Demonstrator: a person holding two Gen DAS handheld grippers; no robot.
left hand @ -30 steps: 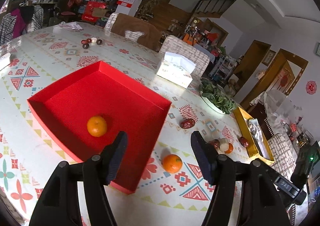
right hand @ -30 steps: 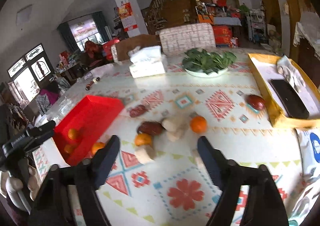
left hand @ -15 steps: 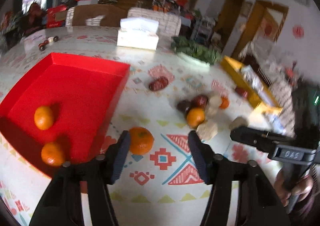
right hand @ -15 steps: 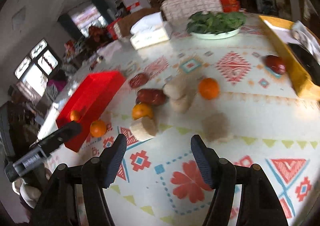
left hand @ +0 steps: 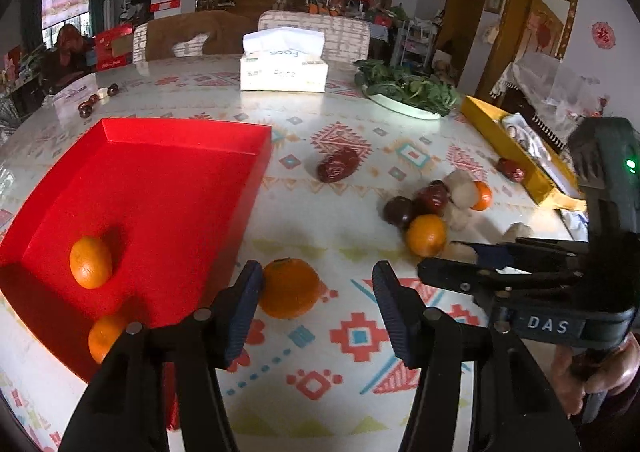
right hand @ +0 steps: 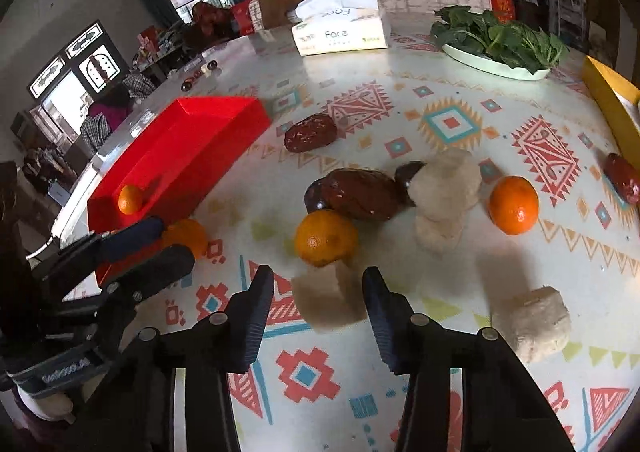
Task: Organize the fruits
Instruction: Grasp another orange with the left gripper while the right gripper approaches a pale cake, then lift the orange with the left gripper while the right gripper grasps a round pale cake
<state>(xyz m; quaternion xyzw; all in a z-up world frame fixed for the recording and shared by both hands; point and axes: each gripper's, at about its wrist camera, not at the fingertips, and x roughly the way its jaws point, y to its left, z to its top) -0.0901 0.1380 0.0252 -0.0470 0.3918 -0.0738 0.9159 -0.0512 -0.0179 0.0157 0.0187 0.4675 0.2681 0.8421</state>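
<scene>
A red tray (left hand: 160,172) holds two oranges (left hand: 91,261) near its front left. My left gripper (left hand: 318,304) is open; an orange (left hand: 289,287) lies on the table between its fingers, against the left fingertip (left hand: 248,292). My right gripper (right hand: 318,310) is open around a pale beige chunk (right hand: 328,298). Just beyond it lie an orange (right hand: 325,238), a large red date (right hand: 362,194), more beige chunks (right hand: 444,180) and another orange (right hand: 514,205). The left gripper also shows in the right wrist view (right hand: 160,248) beside the tray (right hand: 192,144).
A lone date (left hand: 338,165) lies right of the tray. A tissue box (left hand: 283,64) and a plate of greens (left hand: 408,92) stand at the back. A yellow tray (left hand: 516,148) is at the right, with a date (left hand: 511,169) beside it. Another beige chunk (right hand: 532,322) lies front right.
My left gripper swung right from above the tray and came down around the orange on the table. My right gripper moved forward and down until its fingers straddle the beige chunk.
</scene>
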